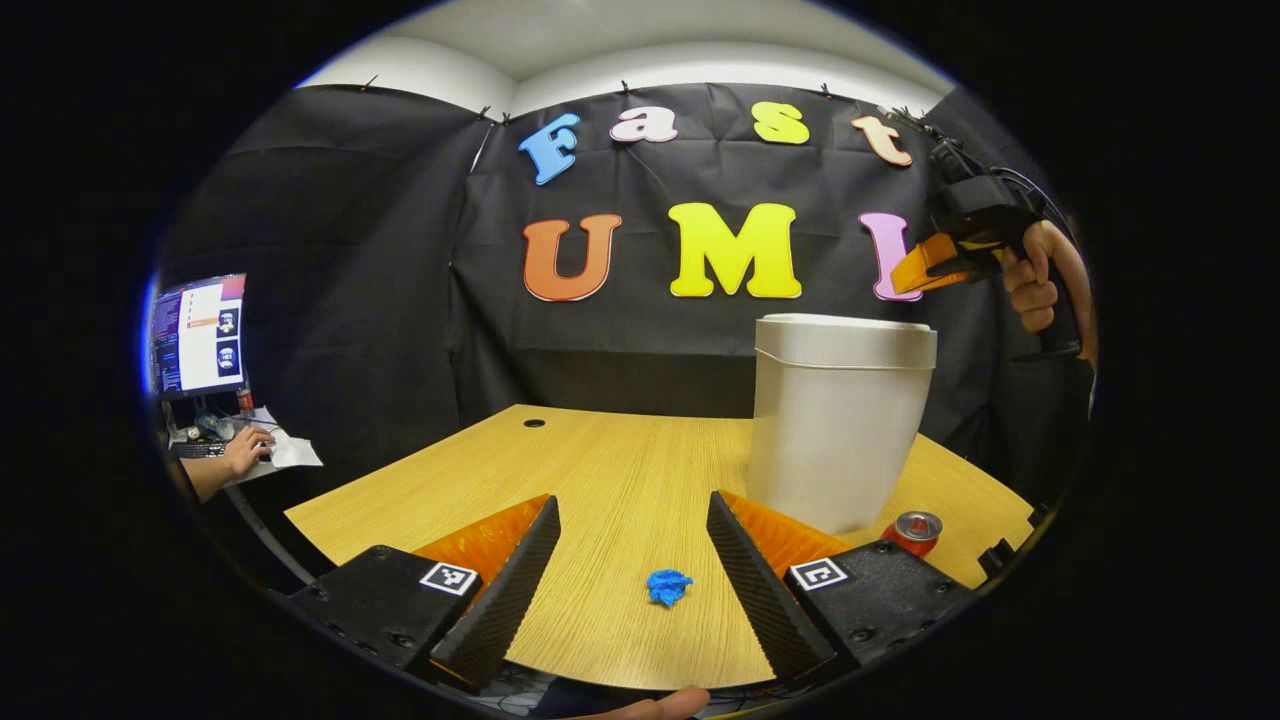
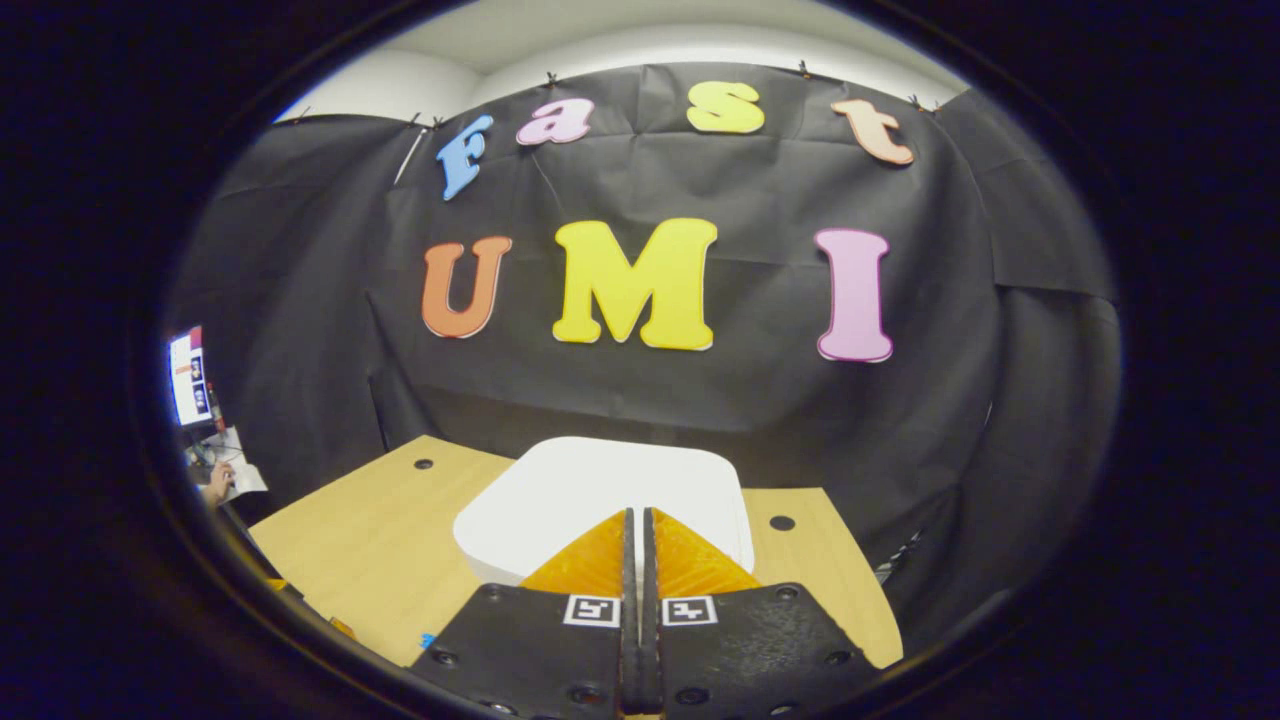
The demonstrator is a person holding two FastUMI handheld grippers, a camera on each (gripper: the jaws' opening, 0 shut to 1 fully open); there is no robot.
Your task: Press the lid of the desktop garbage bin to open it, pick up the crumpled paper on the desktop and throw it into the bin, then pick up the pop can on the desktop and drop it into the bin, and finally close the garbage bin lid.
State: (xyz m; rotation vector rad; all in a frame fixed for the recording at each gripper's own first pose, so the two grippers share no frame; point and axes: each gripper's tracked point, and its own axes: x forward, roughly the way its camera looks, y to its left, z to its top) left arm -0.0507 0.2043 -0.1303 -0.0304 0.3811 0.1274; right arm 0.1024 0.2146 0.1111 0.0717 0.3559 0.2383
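The white garbage bin [image 1: 838, 420] stands upright, lid [image 2: 600, 500] down, ahead and right of the left gripper [image 1: 632, 580], whose fingers are spread wide and empty. Crumpled blue paper [image 1: 668, 587] lies between them on the wooden desktop [image 1: 610, 480]; the red pop can [image 1: 913, 531] stands upright beside the bin. The right gripper [image 2: 637, 560], fingers together and empty, hovers above the lid. Black cloth walls the booth.

Left tool [image 1: 632, 560] fingers wide apart, low. Right tool [image 2: 637, 560] fingers pressed together, raised, hand-held [image 1: 1040, 275].
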